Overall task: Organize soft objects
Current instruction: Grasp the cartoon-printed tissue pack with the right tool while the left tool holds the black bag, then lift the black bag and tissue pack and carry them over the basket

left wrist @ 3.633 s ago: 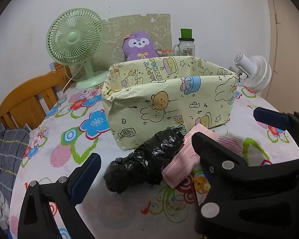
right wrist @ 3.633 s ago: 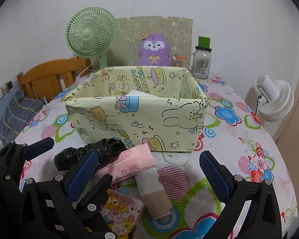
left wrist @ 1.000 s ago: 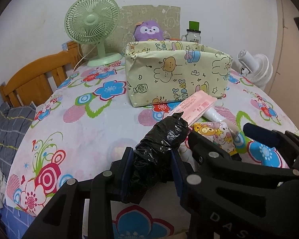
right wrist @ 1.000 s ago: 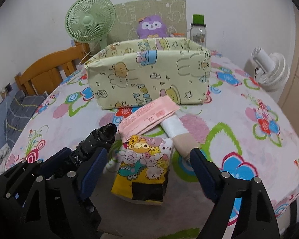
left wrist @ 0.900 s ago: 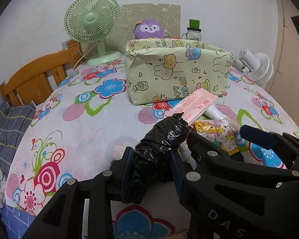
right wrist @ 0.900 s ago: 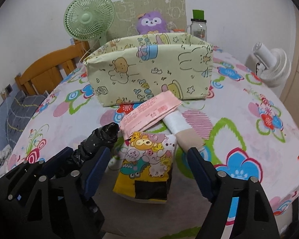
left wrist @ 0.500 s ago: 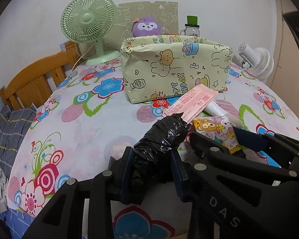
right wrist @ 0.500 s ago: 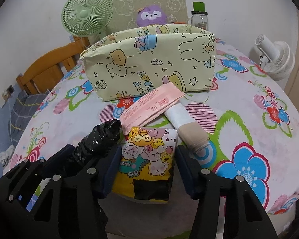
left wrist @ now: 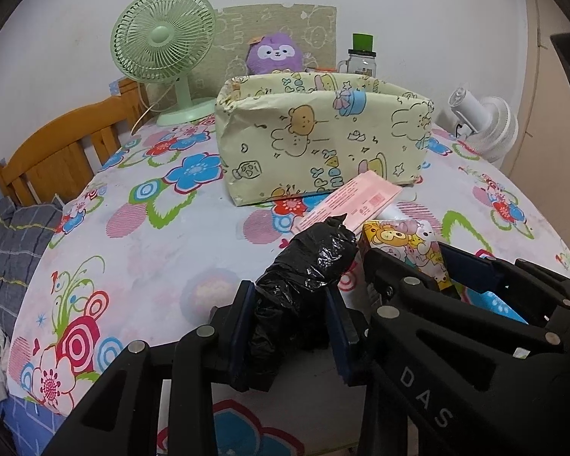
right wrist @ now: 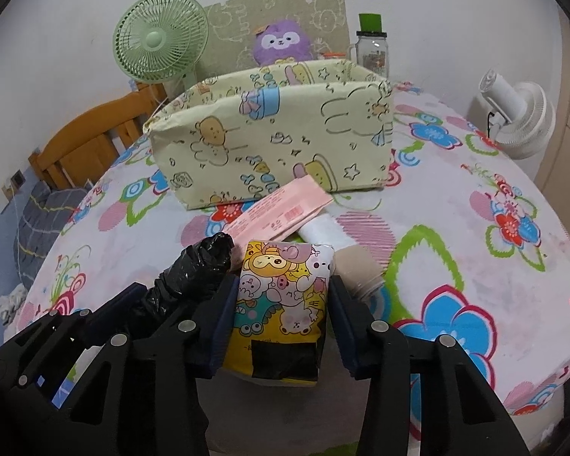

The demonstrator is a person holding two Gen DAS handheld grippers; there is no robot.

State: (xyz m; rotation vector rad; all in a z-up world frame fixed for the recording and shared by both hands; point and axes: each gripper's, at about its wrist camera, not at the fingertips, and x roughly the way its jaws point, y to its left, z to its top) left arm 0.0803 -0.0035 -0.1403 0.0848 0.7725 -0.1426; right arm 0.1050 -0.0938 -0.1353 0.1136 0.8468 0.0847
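Now mid-pickup near the counter (right wrist: 475, 235) edge: left tongs (left wrist: 290, 326) clamped on the black bag (left wrist: 304, 266), right tongs (right wrist: 281, 323) closing around the cartoon pack (right wrist: 281, 296), pads apparently touching; next, probably lifting both over the box (right wrist: 277, 144) rim.

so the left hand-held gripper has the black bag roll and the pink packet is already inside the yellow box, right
Not quite. The left hand-held gripper does grip the black bag roll, but the pink packet lies on the tablecloth in front of the yellow box, as the right wrist view shows.
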